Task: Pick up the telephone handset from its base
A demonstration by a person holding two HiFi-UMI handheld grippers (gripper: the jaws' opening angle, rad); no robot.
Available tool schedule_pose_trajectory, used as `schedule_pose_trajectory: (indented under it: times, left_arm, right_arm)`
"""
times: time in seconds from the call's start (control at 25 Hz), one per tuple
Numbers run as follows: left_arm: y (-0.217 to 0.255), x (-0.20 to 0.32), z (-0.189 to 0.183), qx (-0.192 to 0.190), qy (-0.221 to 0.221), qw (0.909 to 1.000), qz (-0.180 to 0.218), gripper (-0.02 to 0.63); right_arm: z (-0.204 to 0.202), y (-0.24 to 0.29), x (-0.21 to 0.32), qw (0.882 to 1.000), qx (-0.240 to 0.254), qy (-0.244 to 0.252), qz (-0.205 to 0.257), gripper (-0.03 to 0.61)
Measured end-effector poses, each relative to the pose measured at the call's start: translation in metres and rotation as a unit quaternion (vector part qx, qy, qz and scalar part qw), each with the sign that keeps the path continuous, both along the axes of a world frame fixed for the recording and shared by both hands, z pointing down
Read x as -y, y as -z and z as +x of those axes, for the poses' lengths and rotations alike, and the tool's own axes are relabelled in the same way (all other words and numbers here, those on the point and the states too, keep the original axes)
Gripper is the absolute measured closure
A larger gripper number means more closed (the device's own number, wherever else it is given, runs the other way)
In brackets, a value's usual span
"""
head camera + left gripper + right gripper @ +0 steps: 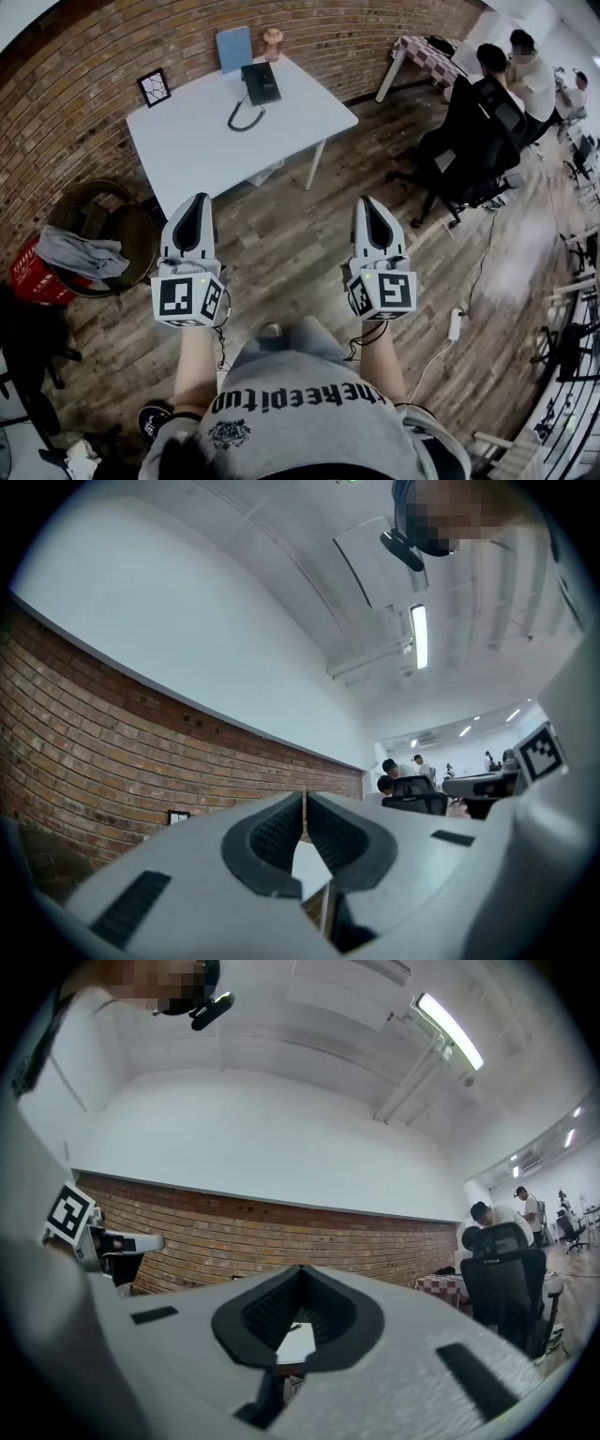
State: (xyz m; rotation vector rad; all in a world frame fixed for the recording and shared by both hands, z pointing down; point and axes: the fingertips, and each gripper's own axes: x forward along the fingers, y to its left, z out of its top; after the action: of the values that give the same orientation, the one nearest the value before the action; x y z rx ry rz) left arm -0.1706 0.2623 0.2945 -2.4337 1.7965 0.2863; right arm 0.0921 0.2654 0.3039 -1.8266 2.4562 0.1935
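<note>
Telephone handset (252, 84) lies on its base (266, 81) on the white table (206, 150), upper centre of the head view, well apart from both grippers. Lower left, the left gripper (195, 208) has its fingers (267, 841) pressed together, holding nothing. Lower right, the right gripper (367, 208) is likewise closed and empty.
</note>
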Motion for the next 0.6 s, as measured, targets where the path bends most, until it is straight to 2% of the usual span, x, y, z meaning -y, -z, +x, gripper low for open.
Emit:
schedule_pose_trajectory:
  times: [0.28, 0.6]
  left_arm:
    - [-0.006, 0.034, -0.002, -0.003, -0.002, 1.0, -0.004, 0.6]
    - [0.005, 0.092, 0.004, 0.004, 0.016, 0.9998, -0.013, 0.6]
  right_arm:
    - [0.003, -0.004, 0.032, 1.0, -0.001, -0.006, -0.002, 0.575]
    - [0.004, -0.003, 0.1, 1.0, 0.006, 0.011, 0.003, 0.575]
